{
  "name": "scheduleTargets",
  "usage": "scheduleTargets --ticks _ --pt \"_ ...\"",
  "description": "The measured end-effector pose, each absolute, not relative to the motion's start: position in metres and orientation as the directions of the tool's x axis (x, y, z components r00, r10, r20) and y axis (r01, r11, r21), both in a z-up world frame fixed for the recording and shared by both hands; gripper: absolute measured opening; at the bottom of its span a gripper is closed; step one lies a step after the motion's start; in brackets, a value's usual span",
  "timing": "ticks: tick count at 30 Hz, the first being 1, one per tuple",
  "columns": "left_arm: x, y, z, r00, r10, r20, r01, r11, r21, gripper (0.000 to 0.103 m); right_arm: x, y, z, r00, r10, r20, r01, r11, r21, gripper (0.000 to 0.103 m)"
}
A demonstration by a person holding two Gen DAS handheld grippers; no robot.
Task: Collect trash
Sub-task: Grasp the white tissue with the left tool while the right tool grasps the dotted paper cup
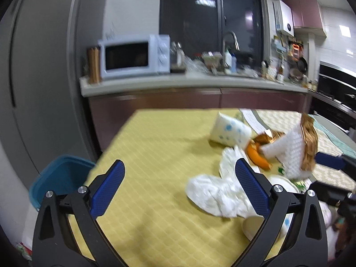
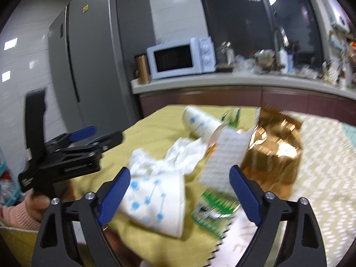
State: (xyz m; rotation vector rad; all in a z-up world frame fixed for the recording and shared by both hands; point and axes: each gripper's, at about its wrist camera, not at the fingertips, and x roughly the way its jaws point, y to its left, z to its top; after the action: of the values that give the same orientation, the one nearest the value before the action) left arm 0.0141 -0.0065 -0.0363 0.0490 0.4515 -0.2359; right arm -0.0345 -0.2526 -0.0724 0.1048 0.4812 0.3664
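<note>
Trash lies on a yellow tablecloth [image 1: 155, 151]. A crumpled white tissue [image 1: 218, 191] lies just right of my open left gripper [image 1: 180, 173], whose right finger overlaps it. A dotted paper cup [image 1: 231, 131] lies on its side behind; a second cup [image 2: 155, 200] lies between the fingers of my open, empty right gripper [image 2: 180, 180]. A white foam sheet [image 2: 224, 158], a gold foil bag [image 2: 276, 151], a green wrapper [image 2: 213, 211] and an orange peel [image 1: 258, 155] crowd together. The tissue also shows in the right wrist view [image 2: 169, 160]. The left gripper shows there too [image 2: 100, 135].
A blue bin [image 1: 60, 178] stands beside the table's left edge. A counter with a white microwave [image 1: 133, 55] and a sink faucet [image 1: 231, 40] is behind. A grey fridge [image 2: 100, 51] stands at the left. The right gripper's finger shows at the right [image 1: 329, 160].
</note>
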Motion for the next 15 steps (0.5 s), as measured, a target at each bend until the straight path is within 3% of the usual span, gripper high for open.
scheduleTargets --ticks 5,13,15 --pt "0.029 -0.014 -0.053 0.799 -0.311 -0.515 0.332 0.942 -0.054 0.097 -0.029 -0.248 -0.084 0.754 0.453 -0.476 -0.377 0.892 0.251 0.071" --pt "0.050 -0.027 -0.074 0.695 -0.364 -0.619 0.404 0.911 -0.083 0.070 -0.031 -0.244 -0.090 0.698 0.527 -0.485 -0.427 0.850 0.309 0.052" --pt "0.053 -0.029 -0.076 0.680 -0.375 -0.631 0.407 0.908 -0.100 0.067 -0.032 -0.247 -0.091 0.694 0.532 -0.484 -0.426 0.846 0.320 0.049"
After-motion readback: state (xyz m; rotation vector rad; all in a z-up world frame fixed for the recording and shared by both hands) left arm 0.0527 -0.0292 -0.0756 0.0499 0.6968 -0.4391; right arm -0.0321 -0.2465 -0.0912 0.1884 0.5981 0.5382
